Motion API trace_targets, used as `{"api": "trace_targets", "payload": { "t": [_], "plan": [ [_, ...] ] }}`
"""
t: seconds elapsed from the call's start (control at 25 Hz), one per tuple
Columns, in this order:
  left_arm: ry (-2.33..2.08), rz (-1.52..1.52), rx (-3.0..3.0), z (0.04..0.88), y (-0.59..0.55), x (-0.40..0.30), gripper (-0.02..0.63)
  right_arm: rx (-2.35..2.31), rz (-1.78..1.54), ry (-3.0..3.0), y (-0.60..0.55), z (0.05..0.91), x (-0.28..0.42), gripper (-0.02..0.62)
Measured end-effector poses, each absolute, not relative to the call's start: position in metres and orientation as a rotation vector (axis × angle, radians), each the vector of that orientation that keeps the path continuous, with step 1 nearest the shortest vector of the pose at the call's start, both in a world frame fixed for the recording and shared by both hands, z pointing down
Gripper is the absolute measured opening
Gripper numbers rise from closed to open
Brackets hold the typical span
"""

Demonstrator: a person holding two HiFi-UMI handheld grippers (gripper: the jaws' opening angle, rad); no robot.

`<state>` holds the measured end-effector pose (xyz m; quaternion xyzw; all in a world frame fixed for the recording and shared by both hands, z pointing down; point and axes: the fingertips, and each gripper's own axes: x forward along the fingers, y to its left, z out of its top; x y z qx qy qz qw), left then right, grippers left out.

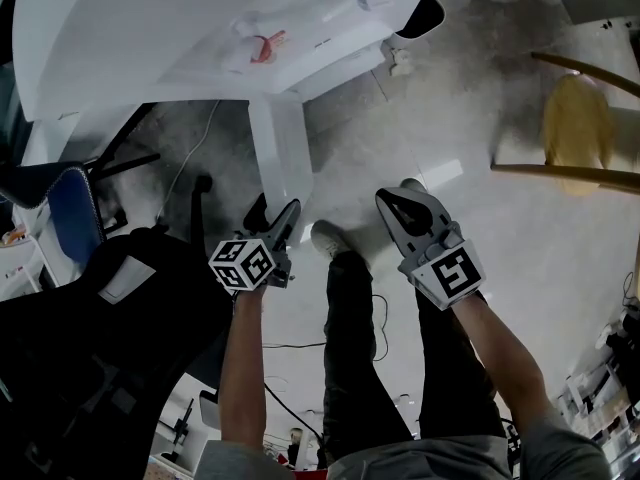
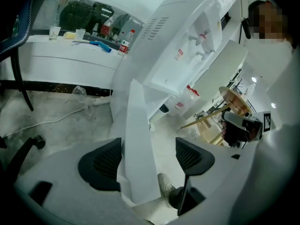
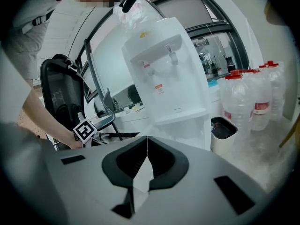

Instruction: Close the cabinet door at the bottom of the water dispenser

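The white water dispenser (image 1: 200,28) stands ahead of me, tall with two taps in the right gripper view (image 3: 164,64). Its bottom cabinet door (image 1: 282,143) hangs open, swung out edge-on toward me. My left gripper (image 1: 275,213) is at the door's free edge. In the left gripper view the door (image 2: 136,125) stands between the wide jaws of the left gripper (image 2: 147,156), close to the left pad (image 2: 101,163) and well apart from the right pad (image 2: 192,156). My right gripper (image 1: 400,203) hovers to the right over the floor, shut (image 3: 147,146) with nothing in it.
A black office chair (image 1: 90,348) and a blue chair (image 1: 70,208) crowd the left. A wooden stool (image 1: 580,128) stands at the right. Water bottles (image 3: 255,97) and a small bin (image 3: 222,130) sit beside the dispenser. A cable (image 1: 190,158) runs along the floor. My shoe (image 1: 325,236) is near the door.
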<state>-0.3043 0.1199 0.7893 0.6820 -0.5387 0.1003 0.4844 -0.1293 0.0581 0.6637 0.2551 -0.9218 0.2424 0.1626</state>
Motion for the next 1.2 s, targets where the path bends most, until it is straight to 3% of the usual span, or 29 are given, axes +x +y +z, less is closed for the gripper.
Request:
{"api": "trace_targets", "payload": {
  "t": [0.8, 1.2],
  "plan": [
    [-1.106, 0.258, 1.811, 0.791, 0.082, -0.197, 0.391, 0.826, 0.679, -2.611, 0.035, 0.669, -0.066, 0.011],
    [-0.956, 0.607, 2.045, 0.798, 0.071, -0.159, 0.394, 0.873, 0.694, -2.601, 0.023, 0.67, -0.043, 0.011]
  ]
}}
